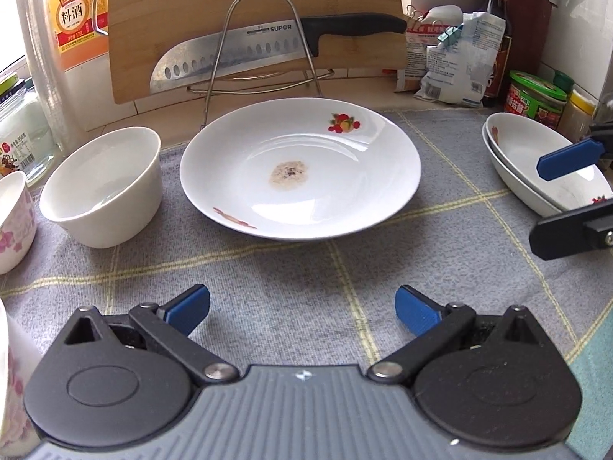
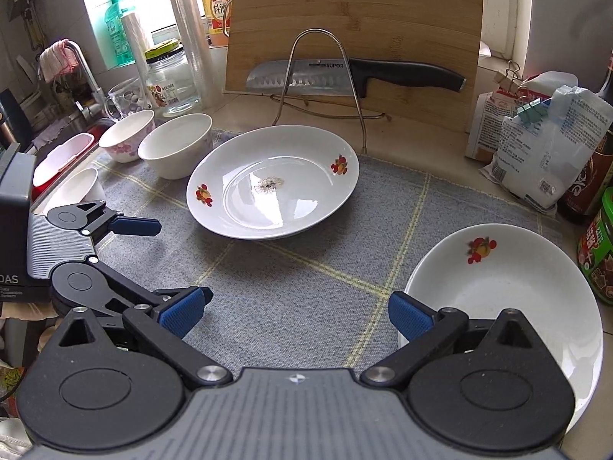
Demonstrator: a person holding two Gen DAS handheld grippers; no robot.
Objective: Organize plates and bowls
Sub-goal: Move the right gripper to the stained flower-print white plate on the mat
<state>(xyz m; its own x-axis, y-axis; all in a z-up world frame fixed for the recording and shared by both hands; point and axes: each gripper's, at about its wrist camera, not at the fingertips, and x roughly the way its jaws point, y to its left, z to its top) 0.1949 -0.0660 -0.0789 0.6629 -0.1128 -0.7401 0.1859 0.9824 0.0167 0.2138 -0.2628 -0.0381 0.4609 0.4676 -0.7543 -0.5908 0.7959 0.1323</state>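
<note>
A white plate with fruit decals and a brown food stain lies in the middle of the grey checked cloth. My left gripper is open just in front of it and holds nothing. To the plate's left stand a plain white bowl and a floral bowl. Two stacked white plates sit at the right, with my right gripper open beside them. In the right wrist view, my right gripper is open and empty, its right finger next to the stacked plates. The stained plate, white bowl, floral bowl and left gripper lie ahead and to the left.
A bamboo cutting board leans at the back behind a wire rack that holds a knife. Bags, sauce bottles and jars crowd the right. A small white cup, glass jars and a sink sit on the left.
</note>
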